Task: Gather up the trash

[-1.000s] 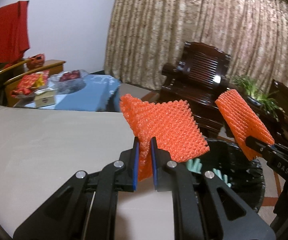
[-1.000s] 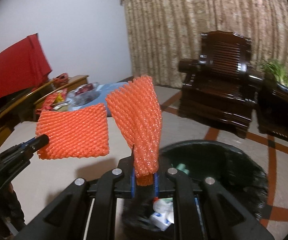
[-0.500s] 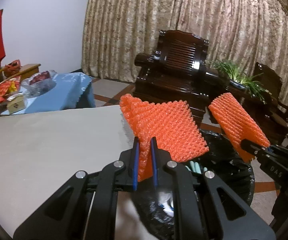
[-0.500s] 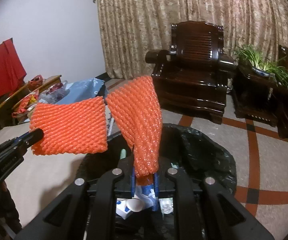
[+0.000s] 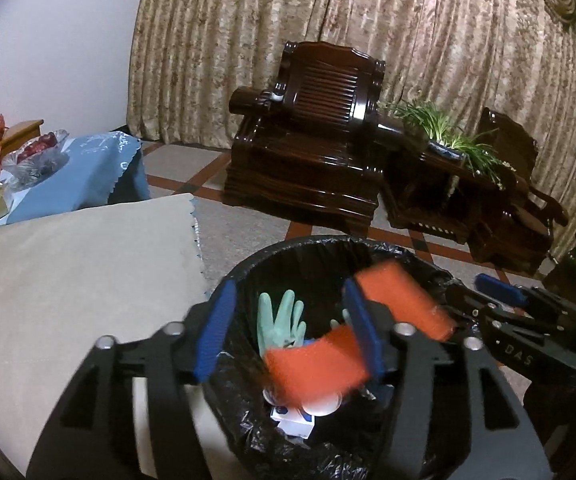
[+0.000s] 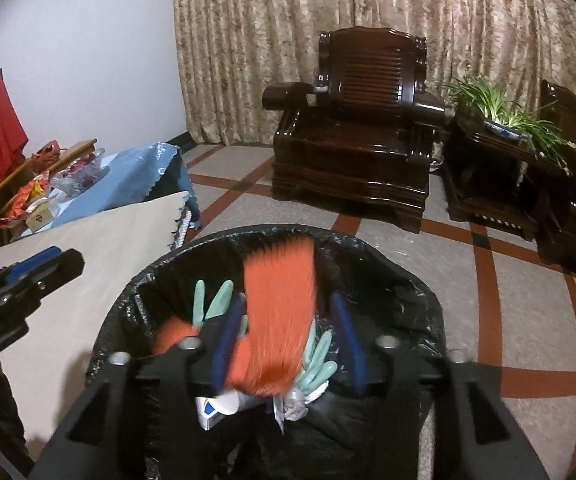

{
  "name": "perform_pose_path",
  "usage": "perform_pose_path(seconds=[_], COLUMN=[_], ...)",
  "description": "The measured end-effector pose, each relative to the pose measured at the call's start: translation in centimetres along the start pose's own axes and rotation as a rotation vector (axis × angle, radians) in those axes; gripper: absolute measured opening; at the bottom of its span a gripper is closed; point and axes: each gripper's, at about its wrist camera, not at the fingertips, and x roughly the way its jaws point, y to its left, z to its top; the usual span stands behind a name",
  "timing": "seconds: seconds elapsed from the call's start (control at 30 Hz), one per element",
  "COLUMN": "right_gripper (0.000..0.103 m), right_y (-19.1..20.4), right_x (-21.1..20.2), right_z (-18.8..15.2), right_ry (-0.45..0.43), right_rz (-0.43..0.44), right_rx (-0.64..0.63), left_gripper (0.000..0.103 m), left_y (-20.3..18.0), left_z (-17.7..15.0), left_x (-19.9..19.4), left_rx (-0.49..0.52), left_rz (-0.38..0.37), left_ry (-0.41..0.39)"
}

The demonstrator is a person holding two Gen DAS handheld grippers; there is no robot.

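Both grippers hang open over a black-bagged trash bin (image 5: 419,258) (image 6: 399,276). My left gripper (image 5: 288,332) has its jaws wide apart, and a blurred orange foam net (image 5: 311,370) is dropping below it into the bin. My right gripper (image 6: 286,340) is open too, with a second orange foam net (image 6: 280,316) falling, blurred, between its fingers. This second net also shows in the left wrist view (image 5: 403,300), by the right gripper's tip. Mint green gloves (image 5: 280,320) (image 6: 208,300) and a white carton (image 6: 212,408) lie in the bin.
A beige-covered table (image 5: 68,280) (image 6: 100,256) touches the bin's left side. Behind it stands a blue-clothed table with snacks (image 5: 68,176). Dark wooden armchairs (image 5: 315,152) (image 6: 363,144) and a potted plant (image 6: 503,112) stand on the tiled floor before curtains.
Both grippers moved over the bin and opened. The two orange foam nets they held have been let go and are falling into the bin.
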Motion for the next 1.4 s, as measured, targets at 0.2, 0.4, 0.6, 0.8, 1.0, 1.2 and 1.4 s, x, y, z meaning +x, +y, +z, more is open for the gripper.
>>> perform_pose_path(seconds=[0.2,0.4,0.6,0.8,1.0,1.2,1.4], right_gripper=[0.097,0.097,0.097,0.097,0.097,0.097,0.097], right_y=[0.1,1.9,3.6,5.7,6.8,7.4,7.5], right_x=[-1.0,-3.3,-5.8,-8.2,-10.1,-11.4,-12.7], right_z=[0.1,0.6,1.1,1.9,2.1,2.0,2.3], right_ry=[-0.017,-0.045,-0.062,-0.082,-0.089,-0.095,-0.109], right_rz=[0.012,0.064,0.117,0.145,0.164,0.179,0.195], right_rx=[-0.007,-0.028,-0.038,-0.071,-0.088,-0.1,-0.112], left_gripper=[0.09,0.096,0.097,0.098,0.098,0.098,0.098], left_y=[0.6,2.1,3.2,3.5,3.4,3.2,2.6], left_z=[0.4,0.7,0.5,0.4,0.4,0.3,0.5], left_x=[-1.9,-4.9,-8.3,-11.3,-14.2,-16.2,-17.6], left_rx=[-0.008,-0.04,-0.066,-0.069,-0.078,-0.078,-0.059], left_rz=[0.028,0.074,0.131,0.175,0.191,0.201,0.213], left_ry=[-0.023,-0.034,-0.046,-0.064,-0.089,-0.106,-0.12])
